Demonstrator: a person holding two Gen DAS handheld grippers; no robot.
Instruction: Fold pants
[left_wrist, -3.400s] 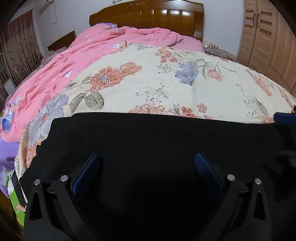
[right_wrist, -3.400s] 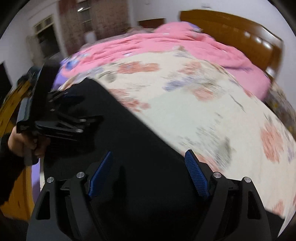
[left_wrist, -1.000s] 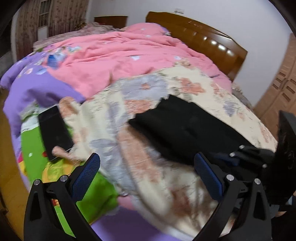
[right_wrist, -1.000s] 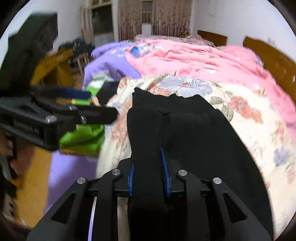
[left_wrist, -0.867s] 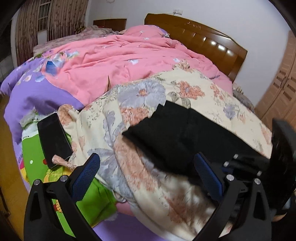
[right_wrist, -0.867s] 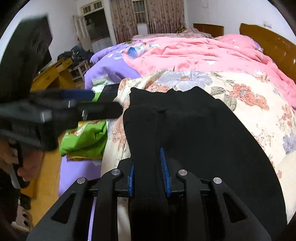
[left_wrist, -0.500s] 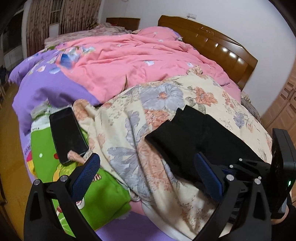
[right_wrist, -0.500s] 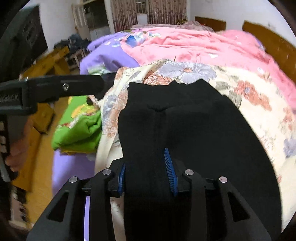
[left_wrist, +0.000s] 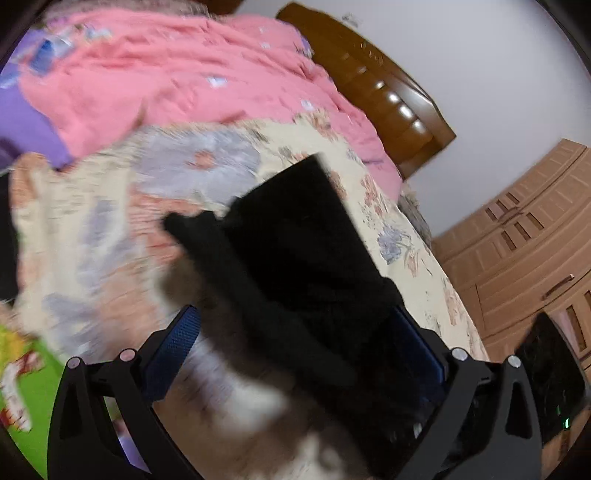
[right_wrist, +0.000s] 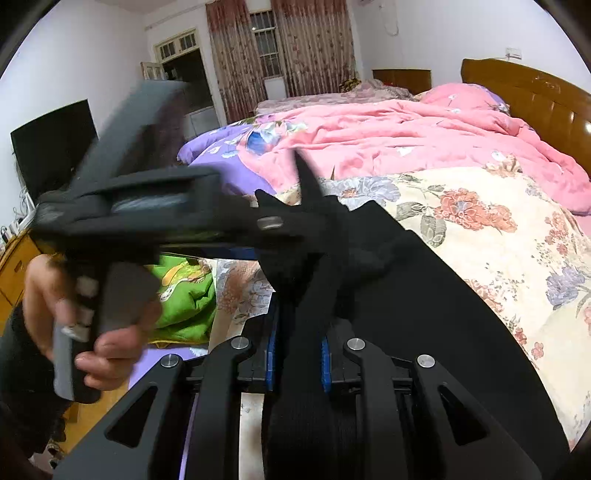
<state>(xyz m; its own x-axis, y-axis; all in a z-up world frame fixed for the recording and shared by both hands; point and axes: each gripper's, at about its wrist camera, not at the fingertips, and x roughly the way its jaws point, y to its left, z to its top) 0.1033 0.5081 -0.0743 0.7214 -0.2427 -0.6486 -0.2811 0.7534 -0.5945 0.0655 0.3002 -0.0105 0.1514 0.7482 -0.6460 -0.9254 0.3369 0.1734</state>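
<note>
Black pants (right_wrist: 424, 295) lie on the floral blanket (right_wrist: 498, 229), with one fold raised in a ridge. My right gripper (right_wrist: 298, 359) is closing on that ridge, and its blue pads (right_wrist: 272, 356) press the fabric from both sides. My left gripper (left_wrist: 295, 343) stands wide open over the pants (left_wrist: 303, 236), with black fabric running between its fingers (left_wrist: 177, 339) but neither pad pressing it. In the right wrist view a hand (right_wrist: 96, 332) holds the left gripper (right_wrist: 295, 221), whose tips reach the pants' near corner. This view is blurred.
A pink quilt (right_wrist: 388, 133) covers the far half of the bed, under a wooden headboard (right_wrist: 535, 99). A green cloth (right_wrist: 184, 295) and purple sheet (right_wrist: 218, 155) lie off the bed's left side. A wardrobe (left_wrist: 517, 236) stands to the right.
My left gripper has swung in from the bed's corner onto the pants, so black fabric now lies between its open fingers. The right gripper's pads have drawn closer on the fold.
</note>
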